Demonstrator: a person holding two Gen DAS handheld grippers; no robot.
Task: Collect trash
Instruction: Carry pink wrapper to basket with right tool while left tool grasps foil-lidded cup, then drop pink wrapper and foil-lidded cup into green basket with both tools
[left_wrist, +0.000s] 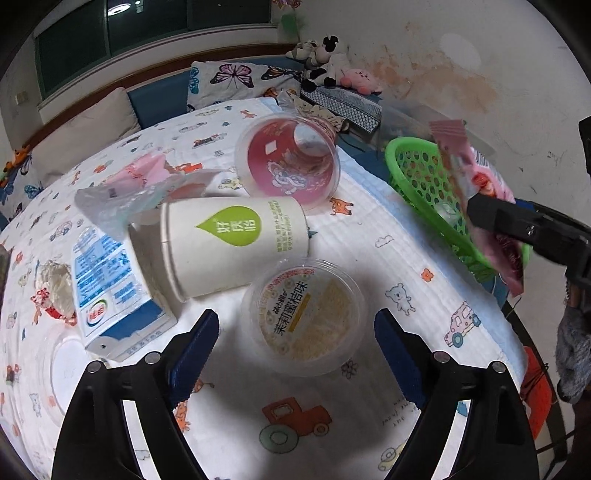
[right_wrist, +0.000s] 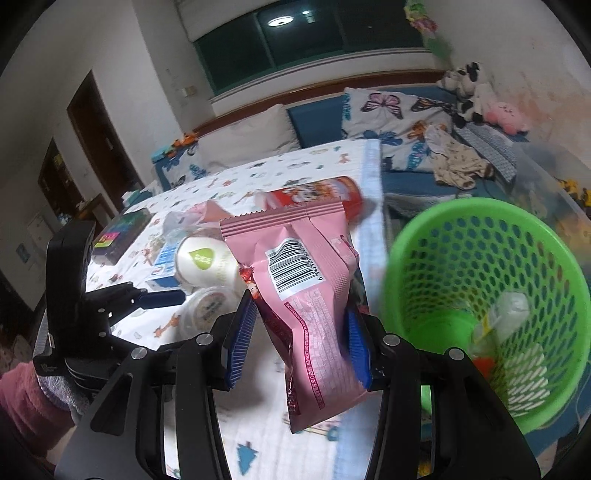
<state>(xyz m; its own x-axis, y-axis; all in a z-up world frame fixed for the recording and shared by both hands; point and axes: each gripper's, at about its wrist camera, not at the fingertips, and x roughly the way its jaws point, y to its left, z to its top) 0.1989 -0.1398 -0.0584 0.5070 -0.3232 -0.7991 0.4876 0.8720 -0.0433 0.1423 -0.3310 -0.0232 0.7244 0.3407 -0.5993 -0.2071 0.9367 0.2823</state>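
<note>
The table under its white cartoon-print quilted cloth (left_wrist: 369, 236) fills the left wrist view, with the green perforated plastic basket (right_wrist: 491, 295) at its right edge. Only the right wrist view looks into the basket, where pale crumpled scraps lie at the bottom, too blurred to identify. That view also shows the barcode on the pink foil snack bag (right_wrist: 314, 306); its small print is unreadable. The right gripper (right_wrist: 299, 339) pinches this bag between its blue pads, beside the basket's rim. The left gripper (left_wrist: 295, 343) hangs wide apart, empty, around a round clear-lidded tub (left_wrist: 306, 317) whose label includes "茉莉蜜桔味". Behind it a white paper cup (left_wrist: 232, 243) lies on its side, its green drop reading "好快怡". A blue-and-white milk carton (left_wrist: 110, 291) is partly hidden behind it.
</note>
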